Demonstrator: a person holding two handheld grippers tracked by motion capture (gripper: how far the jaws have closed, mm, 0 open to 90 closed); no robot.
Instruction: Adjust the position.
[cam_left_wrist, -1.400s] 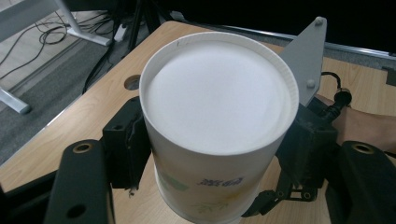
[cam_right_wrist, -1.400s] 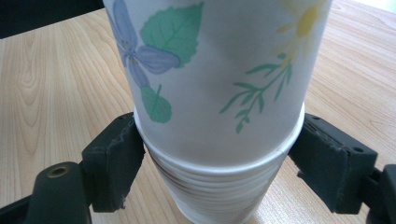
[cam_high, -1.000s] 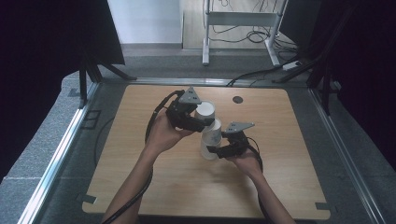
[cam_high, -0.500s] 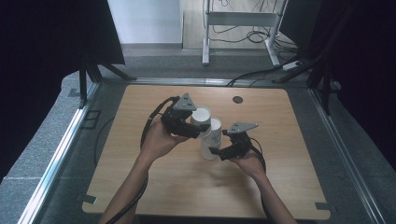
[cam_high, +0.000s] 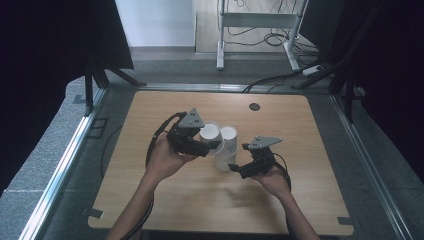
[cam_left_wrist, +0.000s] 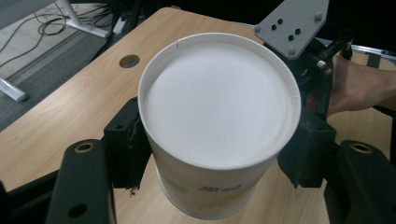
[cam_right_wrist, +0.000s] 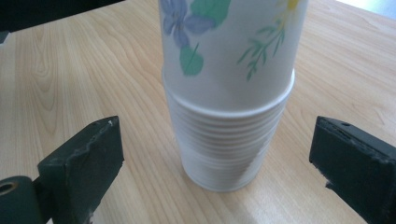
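Observation:
My left gripper (cam_high: 212, 145) is shut on a white paper cup (cam_high: 210, 132), held upright just left of a stack of paper cups (cam_high: 228, 150) on the wooden table (cam_high: 300, 200). In the left gripper view the cup (cam_left_wrist: 219, 116) sits between the two black jaws, its open mouth facing the camera. My right gripper (cam_high: 235, 167) is at the stack's near right side. Its jaws have just been opening and now stand wide, with the flower-printed stack (cam_right_wrist: 229, 135) between them, clear of both pads (cam_right_wrist: 88, 154).
A round cable hole (cam_high: 254, 106) lies in the table's far side. Beyond the far edge stand a metal frame (cam_high: 260, 20) and floor cables (cam_high: 280, 80). Metal rails (cam_high: 65, 165) run along both sides of the table.
The left hand has carried the single cup a little left and toward the near side, away from the stack's top. The right gripper's jaws have opened off the stack.

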